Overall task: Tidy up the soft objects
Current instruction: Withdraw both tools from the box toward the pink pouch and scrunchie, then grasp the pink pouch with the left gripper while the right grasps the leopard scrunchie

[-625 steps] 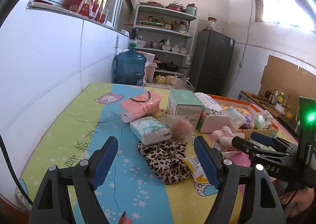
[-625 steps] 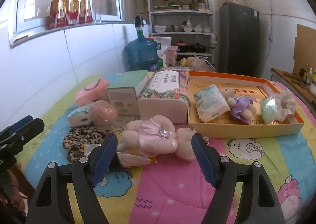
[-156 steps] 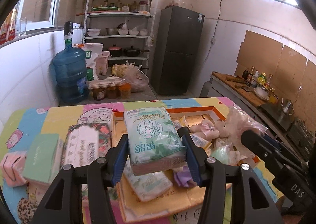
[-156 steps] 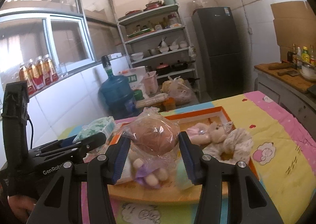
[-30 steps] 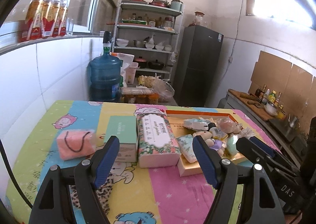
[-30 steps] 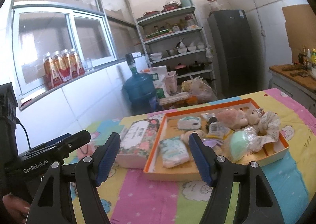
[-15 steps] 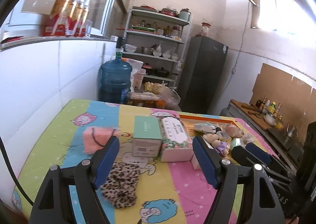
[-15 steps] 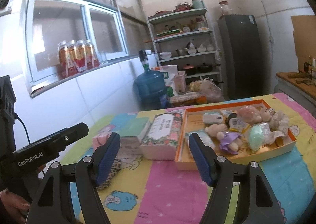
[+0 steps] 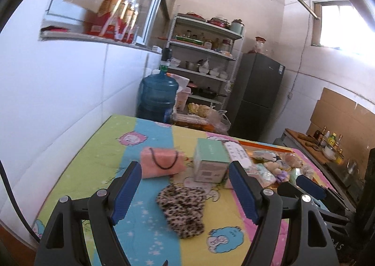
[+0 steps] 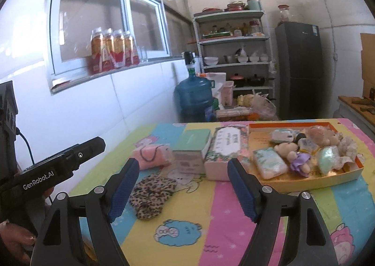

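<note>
A leopard-print soft cloth (image 9: 181, 209) lies on the colourful tablecloth, between and just beyond my left gripper's fingers; it also shows in the right wrist view (image 10: 151, 192). A pink soft pouch (image 9: 161, 165) lies behind it, also seen in the right wrist view (image 10: 152, 156). An orange tray (image 10: 311, 180) at the right holds several soft toys and tissue packs. My left gripper (image 9: 185, 192) is open and empty above the table. My right gripper (image 10: 181, 187) is open and empty, and it shows at the right in the left wrist view (image 9: 309, 187).
A green box (image 9: 211, 161) and a floral tissue box (image 10: 225, 151) stand side by side left of the tray. A white tiled wall runs along the table's left side. A blue water jug (image 10: 194, 99), shelves and a dark fridge (image 10: 298, 69) stand beyond the table.
Both grippers have pulled back and swung left from the tray. The leopard cloth and pink pouch now sit nearer the middle of both views.
</note>
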A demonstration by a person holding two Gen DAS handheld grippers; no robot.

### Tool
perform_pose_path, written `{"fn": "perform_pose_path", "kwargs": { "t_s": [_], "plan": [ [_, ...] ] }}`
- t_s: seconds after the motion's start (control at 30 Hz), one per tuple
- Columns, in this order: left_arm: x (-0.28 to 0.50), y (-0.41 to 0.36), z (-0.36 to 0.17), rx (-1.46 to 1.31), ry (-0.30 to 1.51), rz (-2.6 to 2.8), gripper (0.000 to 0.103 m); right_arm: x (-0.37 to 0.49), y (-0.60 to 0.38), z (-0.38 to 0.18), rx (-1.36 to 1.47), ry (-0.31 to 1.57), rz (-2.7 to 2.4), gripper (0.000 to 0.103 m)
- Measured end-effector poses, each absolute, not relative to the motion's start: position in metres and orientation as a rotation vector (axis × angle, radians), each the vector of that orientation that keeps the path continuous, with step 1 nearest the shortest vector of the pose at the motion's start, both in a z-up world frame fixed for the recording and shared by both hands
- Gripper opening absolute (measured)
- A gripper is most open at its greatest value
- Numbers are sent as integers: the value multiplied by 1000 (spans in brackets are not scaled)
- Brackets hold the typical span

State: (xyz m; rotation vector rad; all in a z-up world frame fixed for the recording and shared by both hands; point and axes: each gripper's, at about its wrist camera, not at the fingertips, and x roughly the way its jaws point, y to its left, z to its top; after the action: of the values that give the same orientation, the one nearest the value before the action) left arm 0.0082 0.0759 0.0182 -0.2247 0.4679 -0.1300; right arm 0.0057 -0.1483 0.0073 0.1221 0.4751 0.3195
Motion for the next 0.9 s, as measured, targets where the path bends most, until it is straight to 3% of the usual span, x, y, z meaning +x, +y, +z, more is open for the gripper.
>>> {"fn": "perform_pose_path", "kwargs": {
  "t_s": [0.57, 0.9],
  "plan": [
    [1, 128, -3, -264, 482, -73, 76, 11, -96, -11, 77, 539, 353, 79],
    [6, 151, -18, -283, 498, -25, 76, 32, -87, -54, 83, 664, 313, 79]
  ]
}}
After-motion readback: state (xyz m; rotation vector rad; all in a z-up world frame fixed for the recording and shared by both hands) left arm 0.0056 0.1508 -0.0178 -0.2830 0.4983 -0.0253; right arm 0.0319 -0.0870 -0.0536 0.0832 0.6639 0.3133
